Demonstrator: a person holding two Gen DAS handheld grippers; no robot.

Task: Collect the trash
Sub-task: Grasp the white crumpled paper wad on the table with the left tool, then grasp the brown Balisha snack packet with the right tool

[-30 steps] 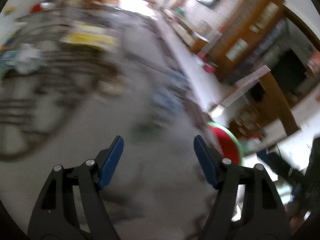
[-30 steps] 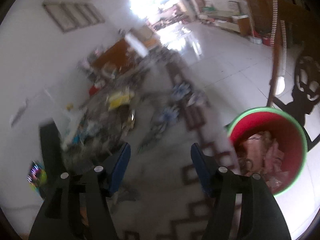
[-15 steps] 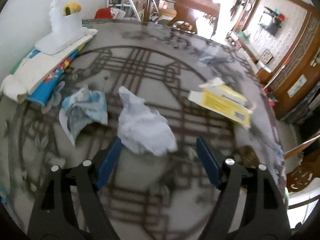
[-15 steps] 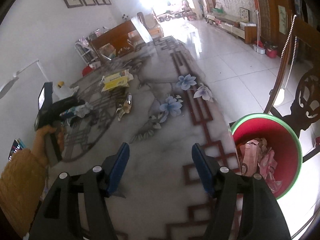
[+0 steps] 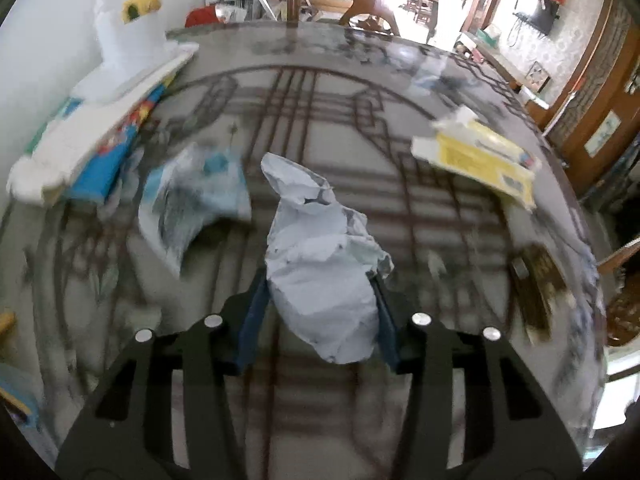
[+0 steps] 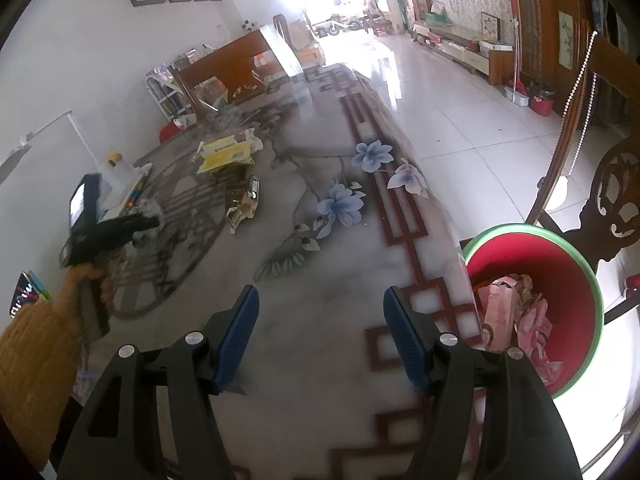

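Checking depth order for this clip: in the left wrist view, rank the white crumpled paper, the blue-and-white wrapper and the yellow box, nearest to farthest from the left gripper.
1. White crumpled paper: between the closing left gripper pads.
2. Blue-and-white wrapper: ahead, left.
3. Yellow box: farther, upper right.

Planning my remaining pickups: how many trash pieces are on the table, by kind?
Crumpled paper: 2, the white wad between the left gripper fingers, and the blue-white one
Yellow carton: 1
Brown wrapper: 1
Total: 4
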